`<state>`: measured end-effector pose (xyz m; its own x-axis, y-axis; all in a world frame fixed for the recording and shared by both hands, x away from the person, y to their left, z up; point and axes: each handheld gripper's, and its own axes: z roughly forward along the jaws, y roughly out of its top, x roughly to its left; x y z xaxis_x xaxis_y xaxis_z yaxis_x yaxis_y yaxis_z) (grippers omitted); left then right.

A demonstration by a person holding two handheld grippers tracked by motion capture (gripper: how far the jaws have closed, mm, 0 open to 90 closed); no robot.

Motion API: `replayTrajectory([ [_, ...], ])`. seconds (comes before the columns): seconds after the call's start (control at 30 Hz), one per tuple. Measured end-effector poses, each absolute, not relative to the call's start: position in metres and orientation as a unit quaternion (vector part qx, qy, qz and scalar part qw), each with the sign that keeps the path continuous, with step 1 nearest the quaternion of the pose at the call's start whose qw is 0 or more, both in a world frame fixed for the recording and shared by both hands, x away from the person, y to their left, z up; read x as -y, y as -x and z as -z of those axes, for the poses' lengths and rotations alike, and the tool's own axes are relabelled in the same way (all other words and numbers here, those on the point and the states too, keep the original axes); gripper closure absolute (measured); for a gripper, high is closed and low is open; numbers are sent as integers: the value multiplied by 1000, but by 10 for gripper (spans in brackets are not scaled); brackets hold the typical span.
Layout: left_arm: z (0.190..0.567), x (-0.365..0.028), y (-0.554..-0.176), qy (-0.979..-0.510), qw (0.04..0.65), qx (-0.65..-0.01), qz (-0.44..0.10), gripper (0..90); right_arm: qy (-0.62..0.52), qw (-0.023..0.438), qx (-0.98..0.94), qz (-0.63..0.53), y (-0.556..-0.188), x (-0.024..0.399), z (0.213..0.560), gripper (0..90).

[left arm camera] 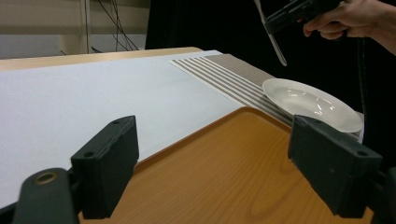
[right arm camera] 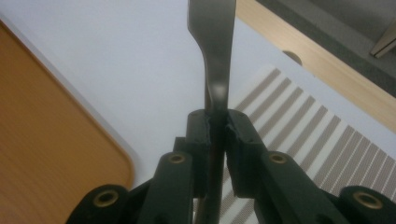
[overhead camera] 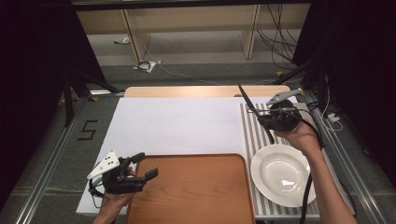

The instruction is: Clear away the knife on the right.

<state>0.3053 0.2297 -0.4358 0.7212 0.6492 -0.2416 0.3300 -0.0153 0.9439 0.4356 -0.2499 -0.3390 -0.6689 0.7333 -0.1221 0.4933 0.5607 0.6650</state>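
My right gripper (overhead camera: 267, 116) is held above the striped placemat (overhead camera: 251, 135), shut on a slim metal utensil (overhead camera: 246, 101) that looks like a table knife. In the right gripper view the jaws (right arm camera: 217, 127) pinch the utensil (right arm camera: 212, 46), whose wider end points up and away. A white plate (overhead camera: 280, 175) lies on the placemat just below that hand. My left gripper (overhead camera: 148, 165) stands open at the left rim of the wooden tray (overhead camera: 196, 191). Nothing sits between its jaws (left arm camera: 219, 163) in the left gripper view. The far hand with the utensil (left arm camera: 276, 44) hangs over the plate (left arm camera: 308, 100).
A white sheet (overhead camera: 173, 126) covers most of the table between the tray and the far wooden edge (overhead camera: 205, 91). Cables and furniture legs stand on the floor beyond. Dark curtains close in on both sides.
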Motion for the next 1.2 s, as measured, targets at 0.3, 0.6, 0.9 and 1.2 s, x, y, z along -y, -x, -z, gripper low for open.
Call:
replayTrajectory([
  [0.3,436,-231,-305,-700,608,-349,-132,162,-323,204,-853,-356,-391,223,333,808],
  [0.6,434,-231,-304,-699,611,-348,-134,162,-286,182,-863,-374,-355,201,344,808],
  [0.9,434,-231,-303,-699,611,-346,-134,162,-270,165,-877,-362,-337,187,359,808],
  [1.2,433,-231,-303,-698,612,-345,-135,163,-269,144,-883,-356,-326,179,369,808],
])
